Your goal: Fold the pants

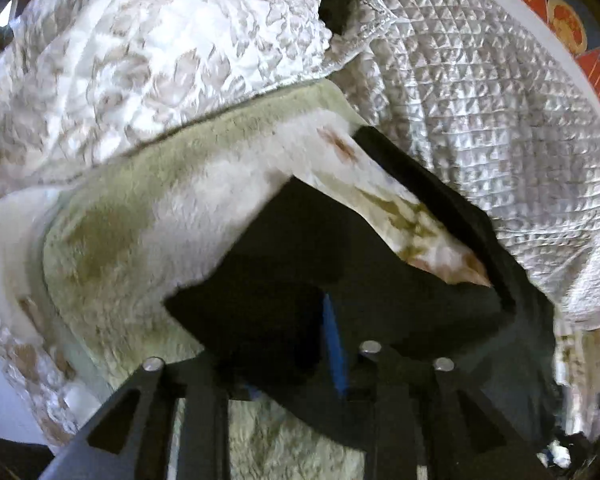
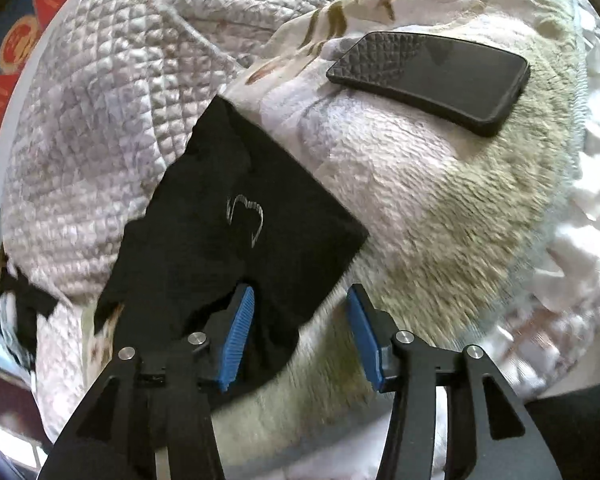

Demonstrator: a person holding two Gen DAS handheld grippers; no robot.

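Note:
The black pants (image 2: 228, 232) lie on the bed covers, with a small pale logo facing up in the right wrist view. My right gripper (image 2: 300, 332) is open, its blue pads (image 2: 236, 336) apart, with a corner of the pants between them. In the left wrist view the black pants (image 1: 340, 272) drape over my left gripper (image 1: 332, 344). Only a sliver of blue pad (image 1: 334, 344) shows, with the fabric pinched there, so it is shut on the pants.
A black phone (image 2: 432, 80) lies on a fuzzy pale green blanket (image 2: 460, 208). A quilted white bedspread (image 1: 480, 100) covers the bed. A white satin quilt (image 1: 140, 60) is bunched up. A red patterned rug (image 2: 16, 52) lies past the bed edge.

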